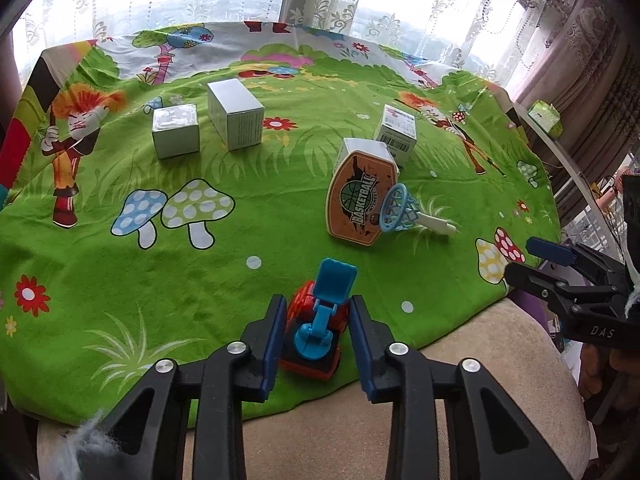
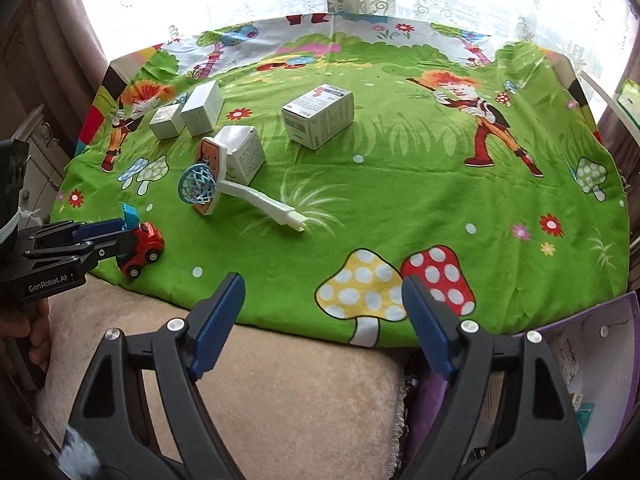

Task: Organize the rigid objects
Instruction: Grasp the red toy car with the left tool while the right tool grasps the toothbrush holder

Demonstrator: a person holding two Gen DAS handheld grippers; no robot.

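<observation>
A red toy truck with a blue scoop (image 1: 318, 326) stands at the near edge of the green cartoon cloth (image 1: 248, 216). My left gripper (image 1: 316, 312) has its blue pads on either side of the truck, close around it; the truck still rests on the cloth (image 2: 140, 246). A toy basketball hoop with an orange backboard (image 1: 360, 204) leans against a white box (image 1: 370, 152). My right gripper (image 2: 322, 292) is open and empty above the cloth's near edge, to the right of the left gripper (image 2: 120, 236).
Two white boxes (image 1: 176, 130) (image 1: 236, 118) stand at the back left, another printed box (image 2: 318, 114) in the middle. A beige cushion (image 2: 280, 392) lies under the cloth's near edge. A purple bin (image 2: 580, 360) sits at lower right. Curtains hang behind.
</observation>
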